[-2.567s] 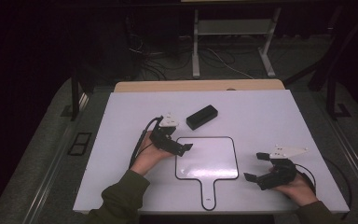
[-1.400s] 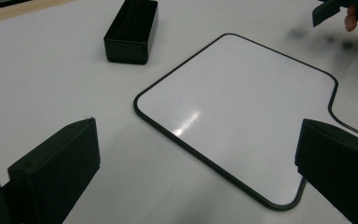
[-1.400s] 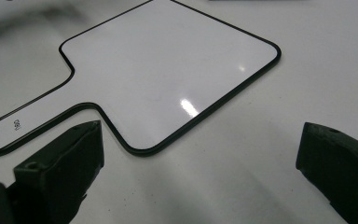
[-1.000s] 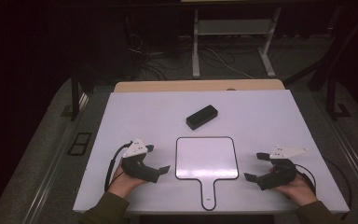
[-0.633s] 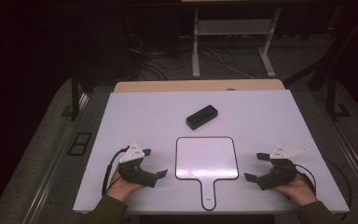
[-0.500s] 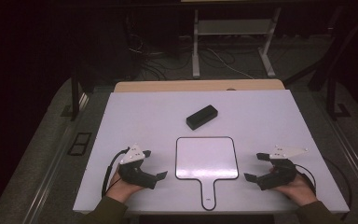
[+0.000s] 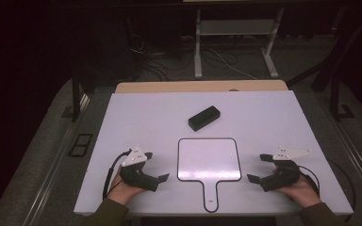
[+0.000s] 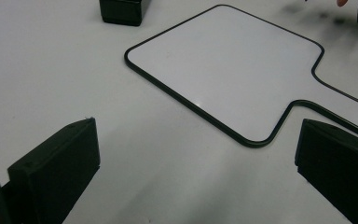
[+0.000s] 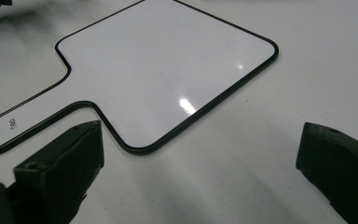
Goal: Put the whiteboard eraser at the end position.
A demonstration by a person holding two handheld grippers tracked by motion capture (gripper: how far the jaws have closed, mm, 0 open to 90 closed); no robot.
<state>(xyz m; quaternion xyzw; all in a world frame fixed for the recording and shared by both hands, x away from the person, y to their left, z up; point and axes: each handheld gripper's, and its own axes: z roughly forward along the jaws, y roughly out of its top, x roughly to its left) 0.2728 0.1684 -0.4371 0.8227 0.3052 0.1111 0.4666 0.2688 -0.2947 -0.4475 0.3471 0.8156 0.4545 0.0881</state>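
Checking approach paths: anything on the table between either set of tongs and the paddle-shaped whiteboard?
Nothing visible. The left tongs and right tongs sit open on either side of the whiteboard, with bare table between each and its edge. The black eraser block lies beyond the board, off both paths.

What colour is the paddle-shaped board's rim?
Black, around a white face on the paddle-shaped board; clearest in the left gripper view.
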